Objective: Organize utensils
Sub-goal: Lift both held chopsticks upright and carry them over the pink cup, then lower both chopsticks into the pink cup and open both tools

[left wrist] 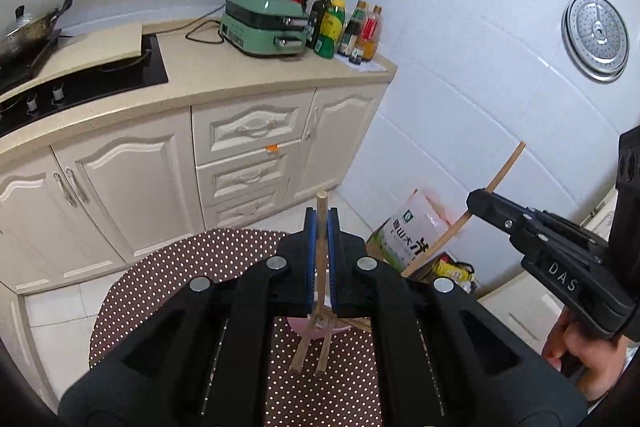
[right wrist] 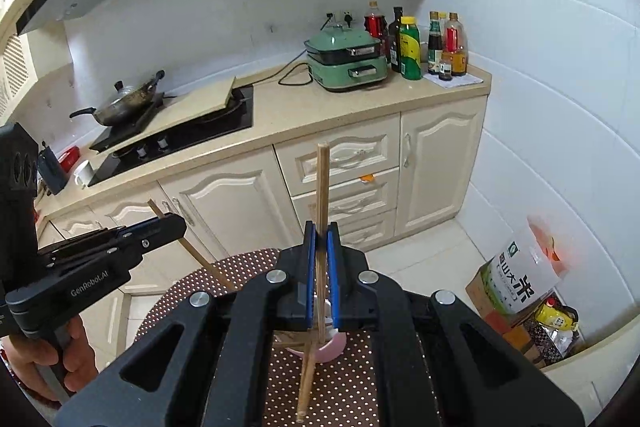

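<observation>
My left gripper point(left wrist: 321, 223) is shut on a wooden chopstick point(left wrist: 321, 247) that stands upright between its blue pads, above a pink bowl point(left wrist: 304, 329). My right gripper point(right wrist: 321, 235) is shut on another wooden chopstick point(right wrist: 323, 187), upright, over the same pink bowl point(right wrist: 328, 349). More chopsticks point(left wrist: 304, 351) lean across the bowl onto the brown polka-dot table point(left wrist: 168, 275). The right gripper point(left wrist: 480, 201) shows at the right of the left wrist view with its chopstick point(left wrist: 504, 171). The left gripper point(right wrist: 176, 223) shows at the left of the right wrist view.
A counter point(right wrist: 320, 111) holds a green cooker point(right wrist: 346, 61), several sauce bottles point(right wrist: 412, 47), a stove point(right wrist: 180, 131) and a wok point(right wrist: 124, 103). Cream cabinets point(right wrist: 340, 183) stand below. A rice bag point(right wrist: 520, 279) and packets sit on the floor at right.
</observation>
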Available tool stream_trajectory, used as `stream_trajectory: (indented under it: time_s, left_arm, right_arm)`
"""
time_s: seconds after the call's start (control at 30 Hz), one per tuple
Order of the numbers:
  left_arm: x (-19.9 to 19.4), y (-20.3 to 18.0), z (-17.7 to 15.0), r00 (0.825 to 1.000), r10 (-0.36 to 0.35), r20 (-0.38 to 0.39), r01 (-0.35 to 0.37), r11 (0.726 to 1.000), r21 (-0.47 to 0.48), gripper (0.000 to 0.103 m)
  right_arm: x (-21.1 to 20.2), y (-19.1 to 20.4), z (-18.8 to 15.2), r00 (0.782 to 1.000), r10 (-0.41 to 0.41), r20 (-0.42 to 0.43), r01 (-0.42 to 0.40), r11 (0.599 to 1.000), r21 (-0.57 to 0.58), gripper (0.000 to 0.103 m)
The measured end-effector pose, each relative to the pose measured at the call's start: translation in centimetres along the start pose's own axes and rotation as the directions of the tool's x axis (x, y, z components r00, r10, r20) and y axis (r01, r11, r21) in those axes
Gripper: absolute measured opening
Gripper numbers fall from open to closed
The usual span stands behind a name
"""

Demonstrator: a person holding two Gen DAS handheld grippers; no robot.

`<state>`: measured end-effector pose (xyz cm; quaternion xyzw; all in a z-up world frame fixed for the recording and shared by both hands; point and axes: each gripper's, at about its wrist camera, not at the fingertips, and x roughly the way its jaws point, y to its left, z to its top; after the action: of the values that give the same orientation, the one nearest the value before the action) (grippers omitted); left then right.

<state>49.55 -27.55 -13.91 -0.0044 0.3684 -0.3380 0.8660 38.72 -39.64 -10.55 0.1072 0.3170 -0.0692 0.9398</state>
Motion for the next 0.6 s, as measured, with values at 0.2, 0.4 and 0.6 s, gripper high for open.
stream_trajectory:
  time_s: [0.2, 0.4, 0.6]
  left_arm:
    - [1.9, -0.6, -1.0, 0.998, 0.004, -0.062, -0.001, 0.999, 0.035, 0.005]
    - [3.1, -0.6, -1.8, 0.994, 0.002, -0.113, 0.003, 0.999, 0.045, 0.005]
    - [3.6, -0.5, -2.6, 0.989, -0.002, -0.148, 0.009, 0.999, 0.043, 0.005]
  right_arm:
    - [1.3, -0.6, -1.0, 0.999, 0.007, -0.045, -0.006, 1.000, 0.021, 0.004]
    - [2.5, -0.7, -1.9, 0.996, 0.015, -0.092, -0.012, 1.000, 0.028, 0.004]
    - [3.6, -0.3, -2.9, 0.989, 0.022, -0.146, -0.018, 0.999, 0.028, 0.005]
